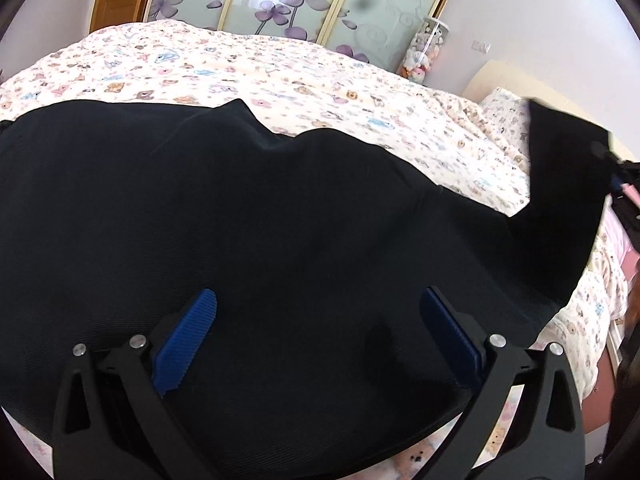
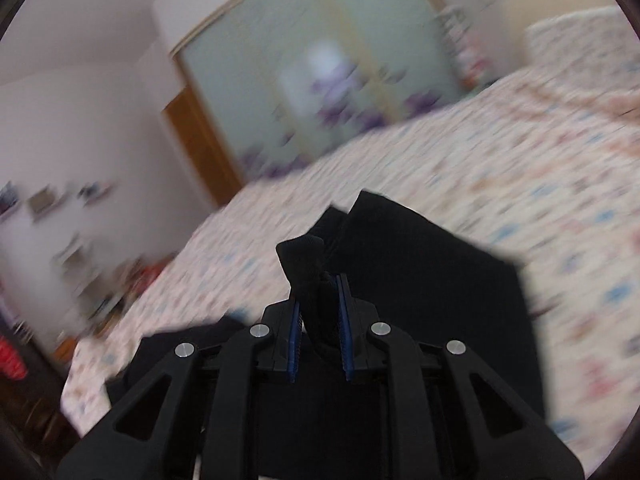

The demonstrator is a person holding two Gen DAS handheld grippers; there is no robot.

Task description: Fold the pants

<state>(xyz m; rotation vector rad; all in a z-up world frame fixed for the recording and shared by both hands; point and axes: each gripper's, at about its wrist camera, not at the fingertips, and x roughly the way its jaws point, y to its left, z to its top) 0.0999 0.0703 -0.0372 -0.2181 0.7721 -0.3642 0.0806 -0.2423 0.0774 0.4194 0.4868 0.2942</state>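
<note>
1. Bed (image 1: pixel 280 76) with a teddy-bear cover, filling most of the room, next to a glass wardrobe (image 1: pixel 280 0) with purple flowers.
2. Black pants (image 1: pixel 260 220) spread flat across the near side of the bed, with one end lifted up at the far right.
3. Left tool (image 1: pixel 316 332) low over the flat pants, jaws wide apart, blue pads (image 1: pixel 188 340) holding nothing.
4. Right tool (image 2: pixel 318 312) nearly closed, pinching a bunched bit of the black cloth between its pads, with more cloth hanging below and to the right. Very blurry all around in the right wrist view.
5. Step in hand, most likely: bringing one end of the pants up and over for a fold.
6. Next move, as a guess: carry the pinched end across and lay it down on the flat part, edges lined up. Need for the left tool to press or grab the flat part, to stop it sliding.
</note>
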